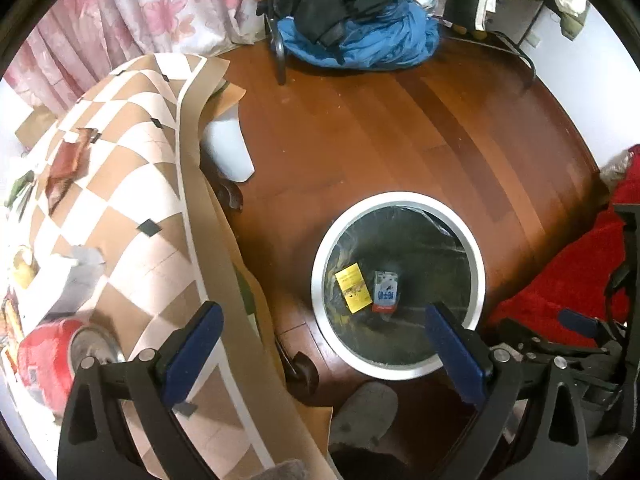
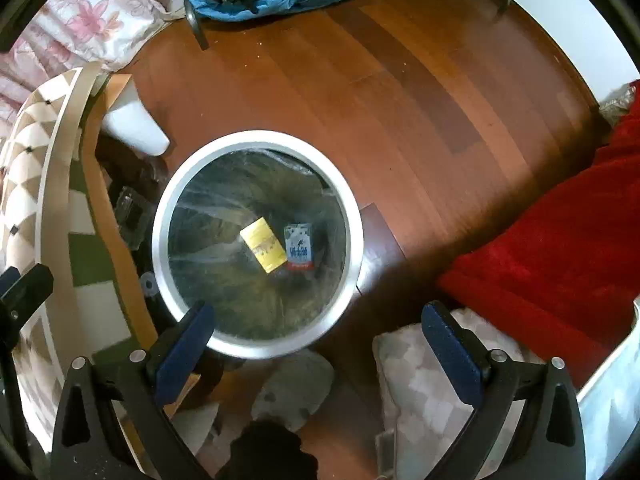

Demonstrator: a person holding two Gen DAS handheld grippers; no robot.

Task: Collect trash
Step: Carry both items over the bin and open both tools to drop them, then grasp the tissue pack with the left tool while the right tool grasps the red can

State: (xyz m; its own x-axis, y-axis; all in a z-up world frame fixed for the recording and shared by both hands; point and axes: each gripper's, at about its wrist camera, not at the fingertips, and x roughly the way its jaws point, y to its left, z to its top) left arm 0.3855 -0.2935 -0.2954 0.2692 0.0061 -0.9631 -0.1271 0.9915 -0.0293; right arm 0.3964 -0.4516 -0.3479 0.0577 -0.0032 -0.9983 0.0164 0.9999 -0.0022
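Trash is sitting in the bin (image 2: 258,344): a yellow packet (image 2: 264,244) and a blue packet (image 2: 298,247) are lying side by side at the bottom, near the middle of the frame. Both the left gripper (image 1: 326,344) and the right gripper (image 2: 316,344) are gaping wide and holding nothing. I think a drop is done. More trash, like the brown wrapper (image 1: 64,168) at the left on the table (image 1: 160,184), is waiting, so reaching there looks next.

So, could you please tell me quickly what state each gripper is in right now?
Left gripper: open, holding nothing.
Right gripper: open, holding nothing.
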